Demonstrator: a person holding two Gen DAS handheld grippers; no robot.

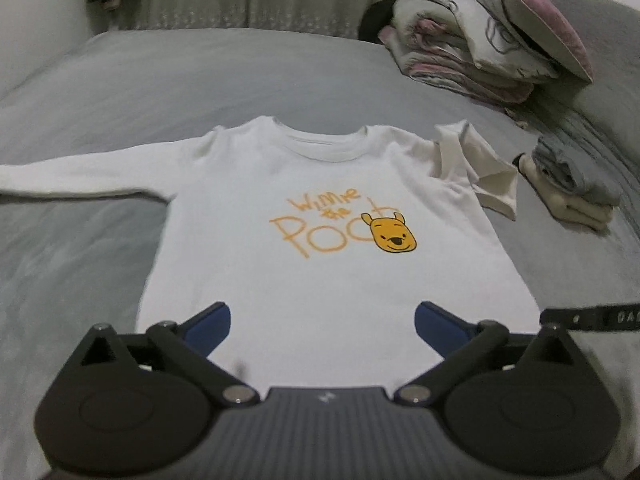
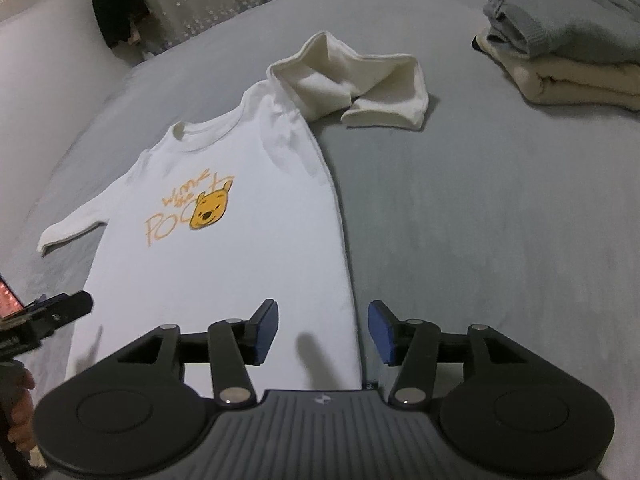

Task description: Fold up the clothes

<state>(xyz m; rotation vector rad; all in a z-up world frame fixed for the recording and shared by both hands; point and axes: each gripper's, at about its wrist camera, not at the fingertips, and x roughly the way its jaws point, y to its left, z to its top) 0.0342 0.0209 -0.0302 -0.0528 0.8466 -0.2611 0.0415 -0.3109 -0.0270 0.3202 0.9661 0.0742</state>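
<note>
Left hand-held gripper (image 1: 322, 322): blue pads spread wide over the hem of the white shirt (image 1: 320, 208), nothing between them. Right hand-held gripper (image 2: 323, 330): pads partly apart, straddling the shirt's side edge at the hem, not pressing it. The shirt lies front up on the grey bed (image 2: 500, 220), one sleeve stretched flat, the other sleeve (image 2: 360, 92) crumpled by the shoulder. Farther off, a folded clothes stack (image 2: 568, 60); beyond it, piled bedding (image 1: 488, 32).
</note>
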